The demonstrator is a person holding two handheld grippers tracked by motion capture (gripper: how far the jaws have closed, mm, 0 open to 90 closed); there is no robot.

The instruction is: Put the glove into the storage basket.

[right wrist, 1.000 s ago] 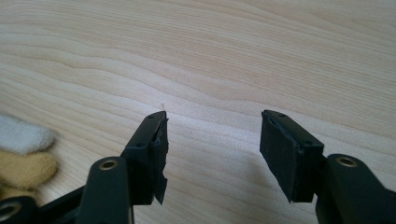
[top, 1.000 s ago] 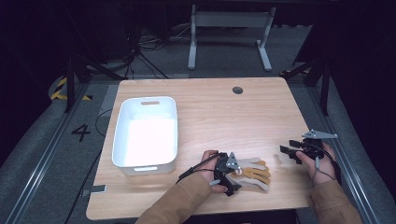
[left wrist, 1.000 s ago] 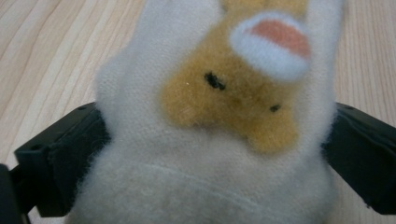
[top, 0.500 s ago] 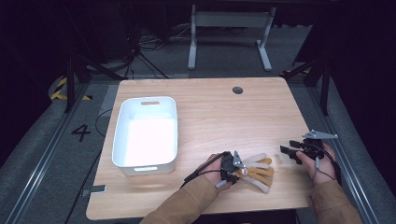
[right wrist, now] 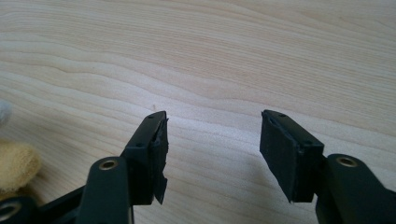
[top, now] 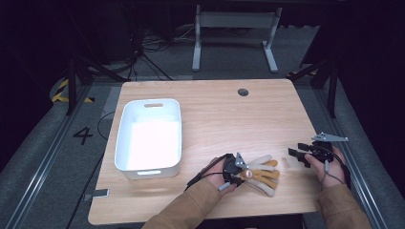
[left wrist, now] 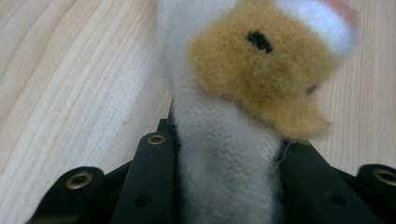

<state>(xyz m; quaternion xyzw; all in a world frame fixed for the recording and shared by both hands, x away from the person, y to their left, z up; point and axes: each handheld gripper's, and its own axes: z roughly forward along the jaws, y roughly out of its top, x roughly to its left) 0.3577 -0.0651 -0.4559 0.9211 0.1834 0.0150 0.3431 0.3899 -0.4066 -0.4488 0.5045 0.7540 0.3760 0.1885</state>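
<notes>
Left gripper point(top: 240, 170) clamped on plush toy point(top: 260, 173) (white and tan), right gripper point(top: 297, 155) spread wide above table point(top: 219, 114)

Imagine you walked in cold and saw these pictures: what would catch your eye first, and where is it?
First comes the fluffy white and tan plush toy near the table's front edge, its white part pinched between the jaws of the left claw. Next is the white bin on the left side of the wooden table. The right claw sits open over bare wood to the toy's right.
</notes>
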